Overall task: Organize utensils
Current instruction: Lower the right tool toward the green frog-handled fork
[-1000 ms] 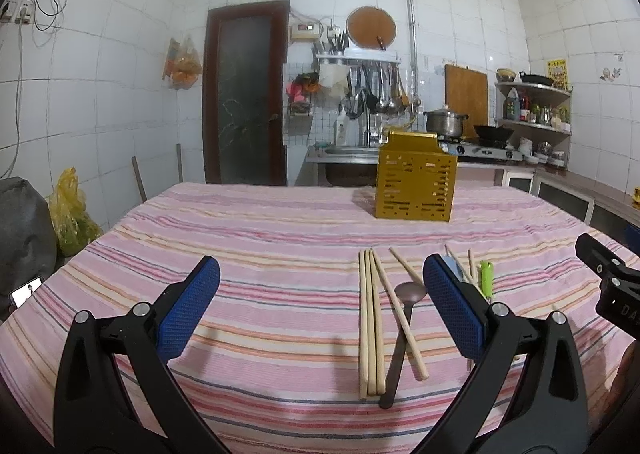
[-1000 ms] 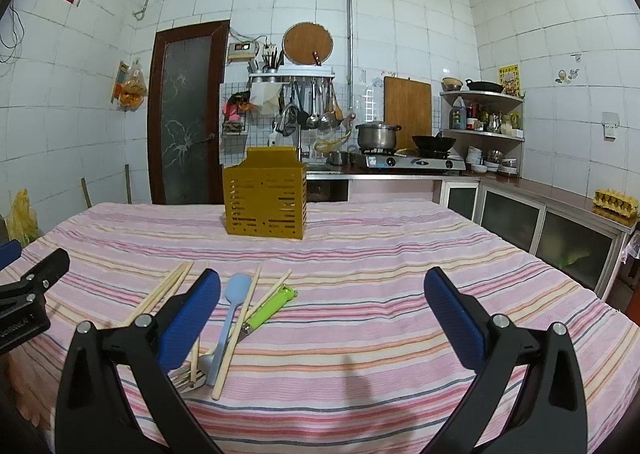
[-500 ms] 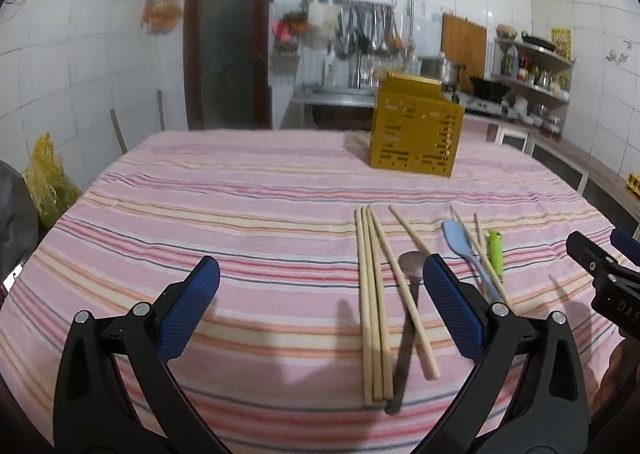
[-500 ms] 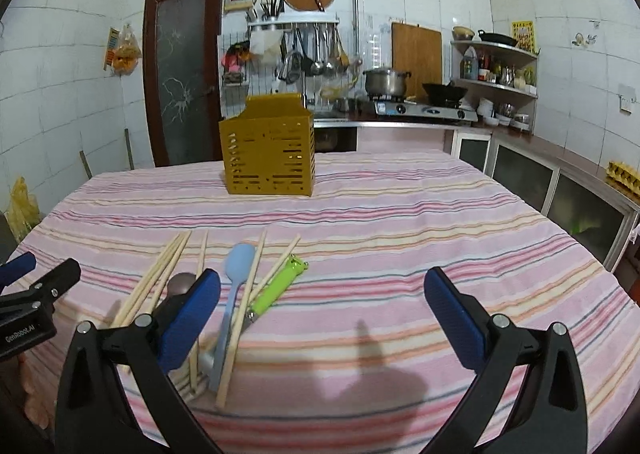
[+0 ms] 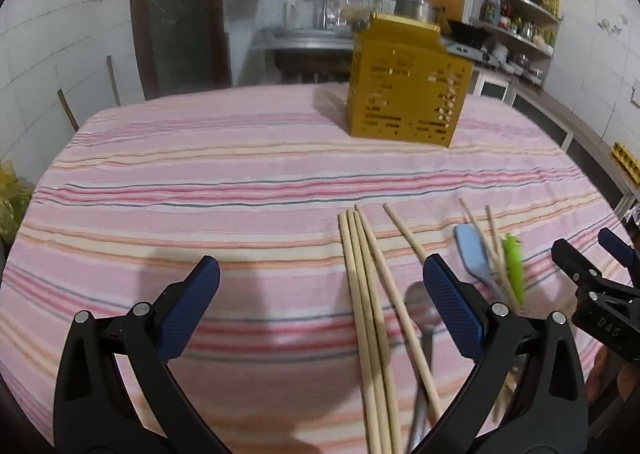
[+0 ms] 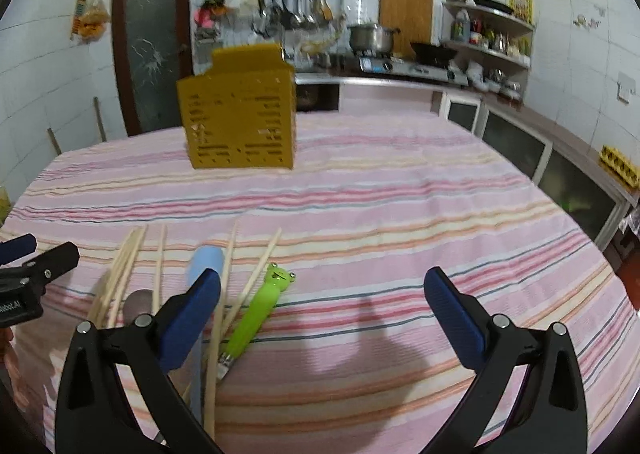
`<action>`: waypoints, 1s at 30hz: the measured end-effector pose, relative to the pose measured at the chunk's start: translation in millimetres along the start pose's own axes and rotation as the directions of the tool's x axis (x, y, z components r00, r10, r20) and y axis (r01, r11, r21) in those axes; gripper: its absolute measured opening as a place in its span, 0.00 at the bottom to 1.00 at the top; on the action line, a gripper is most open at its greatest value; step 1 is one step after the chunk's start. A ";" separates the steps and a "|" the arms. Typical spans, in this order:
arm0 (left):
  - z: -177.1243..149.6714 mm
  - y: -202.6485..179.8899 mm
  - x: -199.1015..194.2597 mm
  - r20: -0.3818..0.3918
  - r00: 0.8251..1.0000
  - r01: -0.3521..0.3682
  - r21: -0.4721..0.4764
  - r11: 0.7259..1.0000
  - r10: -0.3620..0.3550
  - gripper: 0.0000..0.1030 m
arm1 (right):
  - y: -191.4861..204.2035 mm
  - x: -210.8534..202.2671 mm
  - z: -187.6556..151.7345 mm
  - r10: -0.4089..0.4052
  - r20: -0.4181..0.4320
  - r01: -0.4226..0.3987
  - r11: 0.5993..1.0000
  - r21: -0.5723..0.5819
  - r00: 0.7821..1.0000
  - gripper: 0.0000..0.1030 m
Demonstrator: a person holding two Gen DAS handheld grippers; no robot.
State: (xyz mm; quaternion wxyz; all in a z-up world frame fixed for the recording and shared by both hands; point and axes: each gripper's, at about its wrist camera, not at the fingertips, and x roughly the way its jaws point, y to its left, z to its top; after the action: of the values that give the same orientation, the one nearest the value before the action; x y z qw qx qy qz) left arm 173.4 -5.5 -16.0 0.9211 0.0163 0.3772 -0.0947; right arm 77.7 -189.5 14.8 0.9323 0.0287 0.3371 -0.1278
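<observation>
A yellow slotted utensil holder [image 5: 408,94] [image 6: 240,114] stands upright at the far side of the striped tablecloth. Several wooden chopsticks [image 5: 368,314] [image 6: 120,274] lie on the near part, beside a metal spoon [image 5: 420,306], a light blue spoon [image 5: 474,250] [image 6: 204,262] and a green frog-handled utensil [image 5: 514,262] [image 6: 260,310]. My left gripper [image 5: 320,286] hovers open over the chopsticks, holding nothing. My right gripper [image 6: 322,294] is open and empty, with its left finger above the blue spoon and the frog utensil just inside that finger.
The round table [image 6: 400,214] drops away at its right edge toward low cabinets [image 6: 520,142]. A stove with pots [image 6: 376,42] and shelves [image 6: 488,34] line the back wall; a brown door [image 6: 152,38] stands behind the table.
Both grippers have tipped downward and moved forward over the table, so the chopsticks and spoons appear closer. Both stay open. Nothing on the table has moved.
</observation>
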 end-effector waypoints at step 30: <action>-3.2 19.6 59.5 -0.129 0.991 -0.038 -0.042 0.998 0.032 0.95 | -1.8 41.1 0.2 0.000 -0.145 0.005 1.000 0.031 0.989 0.76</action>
State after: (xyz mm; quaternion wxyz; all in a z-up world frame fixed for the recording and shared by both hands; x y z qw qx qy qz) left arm 216.4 4.3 -60.7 0.8966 0.0088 0.4374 -0.0688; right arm 107.7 -200.2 -11.0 0.9046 0.0521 0.4020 -0.1319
